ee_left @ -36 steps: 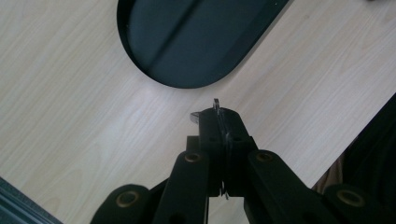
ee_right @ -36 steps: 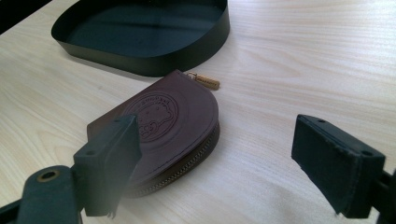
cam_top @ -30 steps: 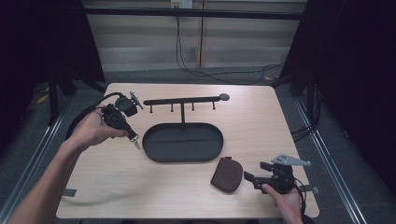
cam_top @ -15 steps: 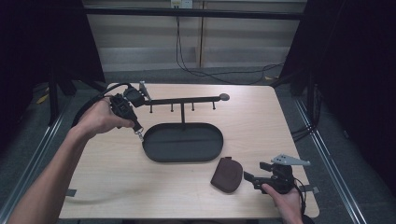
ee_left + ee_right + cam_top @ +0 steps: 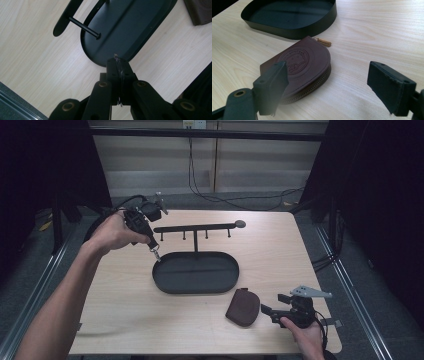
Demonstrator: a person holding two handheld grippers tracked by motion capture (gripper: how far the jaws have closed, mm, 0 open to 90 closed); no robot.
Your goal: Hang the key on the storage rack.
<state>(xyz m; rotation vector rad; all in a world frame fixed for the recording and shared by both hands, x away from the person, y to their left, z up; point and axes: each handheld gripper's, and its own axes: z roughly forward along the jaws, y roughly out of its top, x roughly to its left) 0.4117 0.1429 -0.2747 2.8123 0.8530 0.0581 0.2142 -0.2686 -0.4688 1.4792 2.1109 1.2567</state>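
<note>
1. Left gripper (image 5: 156, 254), upper left of the high view: jaws pressed together on a small metal key ring (image 5: 117, 60); ring pokes out past the jaw tips, hanging off the table.
2. That ring hangs just at the left rim of the black oval tray (image 5: 220, 282), centre of frame.
3. Hook rack (image 5: 197, 226) stands upright out of the tray, bar running level above it, hooks bare.
4. Right gripper (image 5: 337, 82), lower right of the high view: jaws spread wide, nothing held.
5. Brown leather coin pouch (image 5: 304, 65) lies flat on the wooden table (image 5: 280, 250), just by the right gripper's left jaw, near the tray's lower right edge. Zip pull points toward the tray.
</note>
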